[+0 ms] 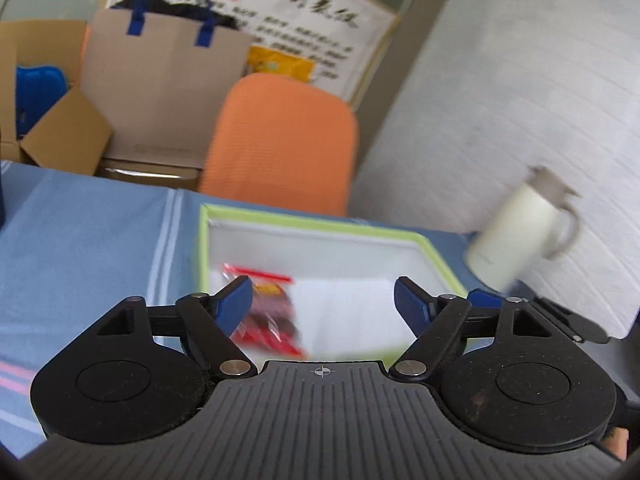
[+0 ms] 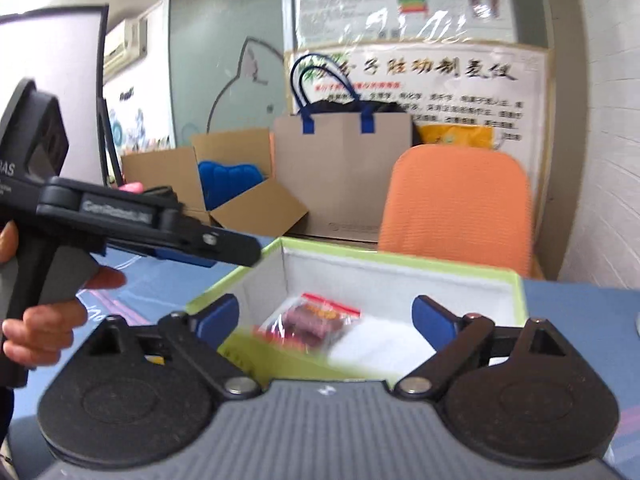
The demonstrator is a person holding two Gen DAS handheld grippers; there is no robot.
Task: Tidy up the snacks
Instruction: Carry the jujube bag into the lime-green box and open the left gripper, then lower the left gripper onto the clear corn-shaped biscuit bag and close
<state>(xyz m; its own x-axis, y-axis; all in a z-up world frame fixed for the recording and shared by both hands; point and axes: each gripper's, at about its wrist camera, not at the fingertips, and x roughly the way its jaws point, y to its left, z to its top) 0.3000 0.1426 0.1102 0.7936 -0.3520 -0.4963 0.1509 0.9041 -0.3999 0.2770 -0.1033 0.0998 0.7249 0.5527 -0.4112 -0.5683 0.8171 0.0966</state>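
A white box with a green rim (image 1: 320, 222) (image 2: 400, 266) stands on the blue cloth. Inside it, at the left, lies a clear snack packet with a red strip and dark pieces (image 1: 272, 316) (image 2: 316, 320). My left gripper (image 1: 322, 296) hangs over the box's near edge, open, its blue pads apart with nothing pressed between them. My right gripper (image 2: 326, 314) is also open above the near rim, and the packet shows beyond its gap. In the right wrist view, a hand holds the left gripper (image 2: 240, 250) over the box's left rim.
An orange chair back (image 1: 280, 140) (image 2: 456, 204) stands behind the table. Beyond it are a paper bag with blue handles (image 1: 164, 80) (image 2: 344, 168) and an open cardboard carton (image 2: 224, 184). A white jug (image 1: 520, 232) stands right of the box, near the wall.
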